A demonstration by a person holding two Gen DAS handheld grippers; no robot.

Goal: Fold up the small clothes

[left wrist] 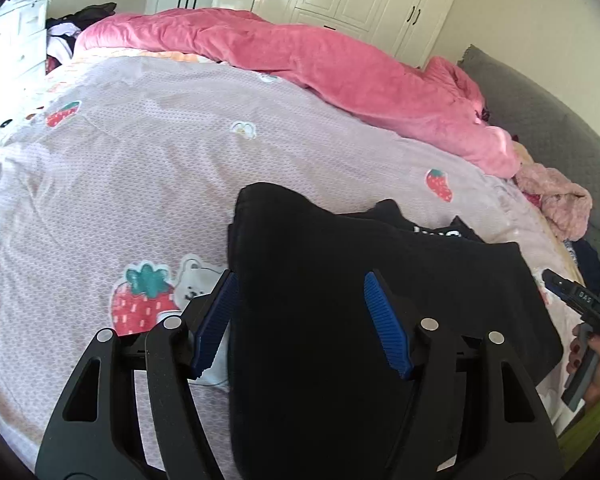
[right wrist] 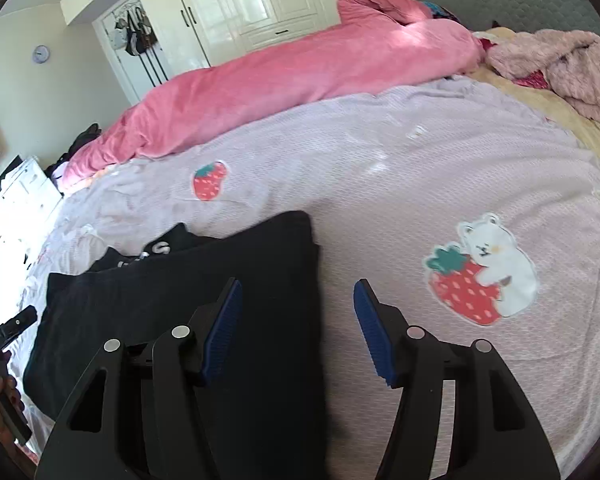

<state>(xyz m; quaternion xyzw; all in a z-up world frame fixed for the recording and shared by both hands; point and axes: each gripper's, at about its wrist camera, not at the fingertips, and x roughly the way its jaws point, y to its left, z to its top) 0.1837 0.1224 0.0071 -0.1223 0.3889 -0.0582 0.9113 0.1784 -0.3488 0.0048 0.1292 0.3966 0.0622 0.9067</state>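
Note:
A black garment (left wrist: 340, 280) lies folded on the lilac strawberry-print sheet (left wrist: 140, 180), with white lettering showing on a lower layer at its far edge. My left gripper (left wrist: 300, 276) hovers open over the garment's left edge, and its blue pads (left wrist: 384, 320) press on nothing. In the right wrist view the same black garment (right wrist: 220, 272) fills the lower left. My right gripper (right wrist: 298, 282) stands open astride its right edge, one pad over the cloth, the other over the sheet (right wrist: 420, 180). Each view shows the other gripper's tip at its margin, held by a hand (left wrist: 592, 364).
A pink duvet (left wrist: 320, 60) is bunched along the far side of the bed. A fluffy pale pink garment (right wrist: 560, 68) lies near the grey headboard (left wrist: 540, 112). White wardrobes (right wrist: 252, 0) stand behind the bed and a white drawer unit (left wrist: 16, 40) beside it.

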